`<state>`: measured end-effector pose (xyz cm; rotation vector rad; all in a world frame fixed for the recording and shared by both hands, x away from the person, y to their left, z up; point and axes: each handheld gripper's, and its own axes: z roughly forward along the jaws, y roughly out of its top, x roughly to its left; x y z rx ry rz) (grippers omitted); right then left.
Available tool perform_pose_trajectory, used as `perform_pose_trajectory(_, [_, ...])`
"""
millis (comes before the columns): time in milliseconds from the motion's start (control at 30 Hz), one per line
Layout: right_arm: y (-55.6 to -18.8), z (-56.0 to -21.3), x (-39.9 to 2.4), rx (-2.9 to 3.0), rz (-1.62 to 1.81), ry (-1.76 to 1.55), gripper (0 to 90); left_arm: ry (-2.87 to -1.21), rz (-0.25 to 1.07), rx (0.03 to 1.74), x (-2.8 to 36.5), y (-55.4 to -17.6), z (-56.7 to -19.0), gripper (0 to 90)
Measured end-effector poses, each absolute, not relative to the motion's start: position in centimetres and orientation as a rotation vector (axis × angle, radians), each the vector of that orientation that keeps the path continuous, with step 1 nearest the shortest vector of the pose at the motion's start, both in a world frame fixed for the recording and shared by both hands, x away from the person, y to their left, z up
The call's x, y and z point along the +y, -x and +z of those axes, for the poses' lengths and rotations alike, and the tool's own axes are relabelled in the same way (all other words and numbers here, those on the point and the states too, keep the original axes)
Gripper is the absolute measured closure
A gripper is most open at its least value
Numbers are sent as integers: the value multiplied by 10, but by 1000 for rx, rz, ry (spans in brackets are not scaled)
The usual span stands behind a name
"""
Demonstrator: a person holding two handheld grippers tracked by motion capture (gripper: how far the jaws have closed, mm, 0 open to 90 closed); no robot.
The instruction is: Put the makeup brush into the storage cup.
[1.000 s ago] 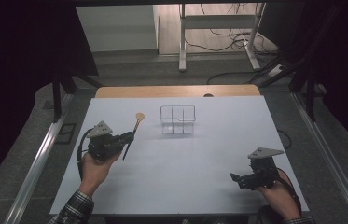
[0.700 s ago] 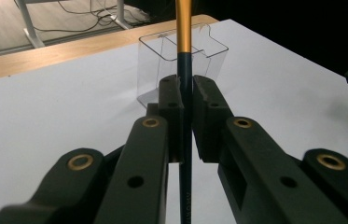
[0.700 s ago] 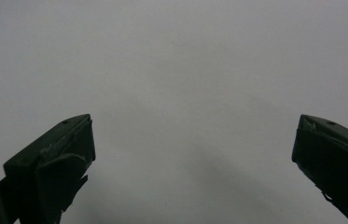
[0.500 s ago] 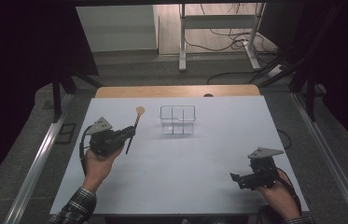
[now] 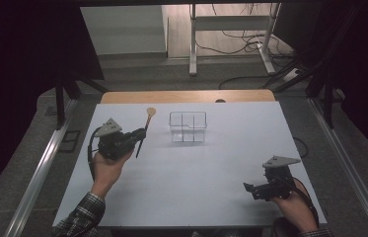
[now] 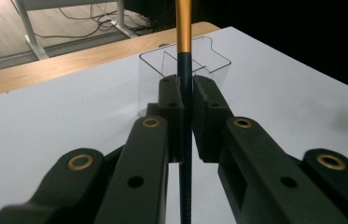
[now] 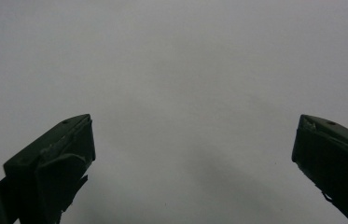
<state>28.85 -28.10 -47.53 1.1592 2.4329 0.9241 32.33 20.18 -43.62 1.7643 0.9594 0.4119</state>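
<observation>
A spoon (image 5: 142,134) with a dark handle and a round tan head is held above the white table (image 5: 201,173) at the left. My left gripper (image 5: 141,133) is shut on its handle. In the left gripper view the handle (image 6: 185,79) runs upright between the two closed jaws of that gripper (image 6: 185,91), turning tan higher up. Just beyond it stands a clear divided container (image 6: 213,58), which the high view places at the table's far middle (image 5: 187,126). My right gripper (image 5: 249,189) rests open at the near right, and over bare table its jaws (image 7: 192,135) stand wide apart.
A wooden strip (image 5: 186,96) runs along the table's far edge. Metal rails (image 5: 38,177) flank both sides. Past the table stand a white frame (image 5: 231,34) and cables on the floor.
The left hand has carried the spoon a little toward the far side of the table. The right hand has kept still.
</observation>
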Motion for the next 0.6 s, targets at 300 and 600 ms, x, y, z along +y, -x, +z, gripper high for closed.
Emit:
perform_pose_trajectory(300, [-288,-475,-282,2435,929,-1164,0,-1749,408,955,198,-332,-435,833])
perform_pose_trajectory(600, [-288,-475,-281,2437,928,-1158,0,-1732,400,964,196,-340,-435,834])
